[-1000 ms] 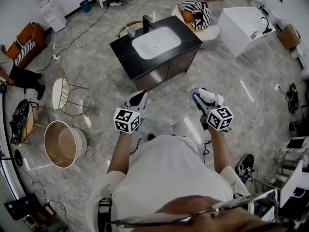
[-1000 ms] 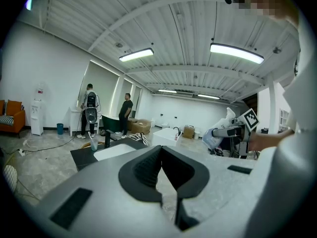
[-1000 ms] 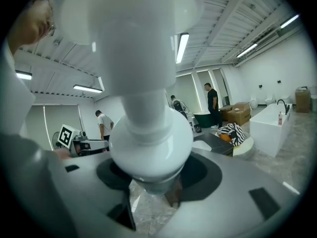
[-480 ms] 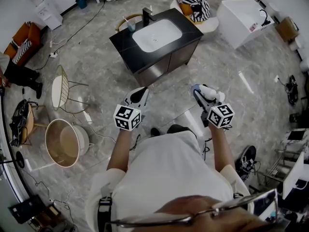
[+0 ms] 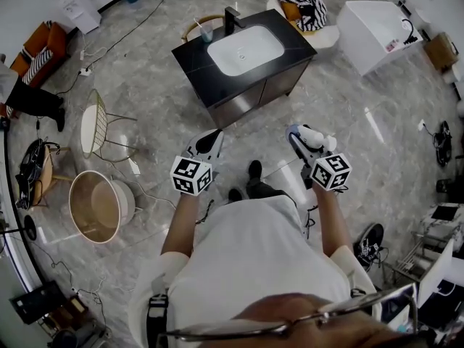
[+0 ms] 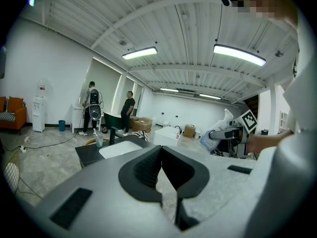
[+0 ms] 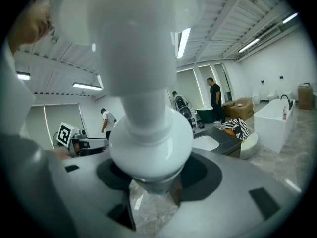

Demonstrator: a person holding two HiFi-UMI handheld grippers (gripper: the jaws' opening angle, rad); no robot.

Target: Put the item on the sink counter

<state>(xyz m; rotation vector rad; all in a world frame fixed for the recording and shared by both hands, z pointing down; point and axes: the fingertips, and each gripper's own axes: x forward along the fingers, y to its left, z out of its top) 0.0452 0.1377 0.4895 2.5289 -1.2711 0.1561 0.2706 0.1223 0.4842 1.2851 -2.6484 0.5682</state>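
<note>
Stepping forward, my foot [image 5: 254, 171] now shows, and the sink counter [image 5: 196, 64] sits higher in the head view, well ahead of both grippers. My right gripper [image 5: 299, 142] clamps wide on the white bottle [image 5: 313, 139]; my left gripper [image 5: 209, 142] is closed, empty. Walking could jolt that slick round bottle loose, I judge. Only the right gripper view shows the grip; only the head view shows the cup [image 5: 206, 32] on the counter's far edge.

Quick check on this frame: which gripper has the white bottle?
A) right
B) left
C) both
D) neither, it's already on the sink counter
A: in the right gripper view the white bottle sits clamped between the jaws of the right gripper, while the left gripper has its jaws together with nothing in them.
</note>
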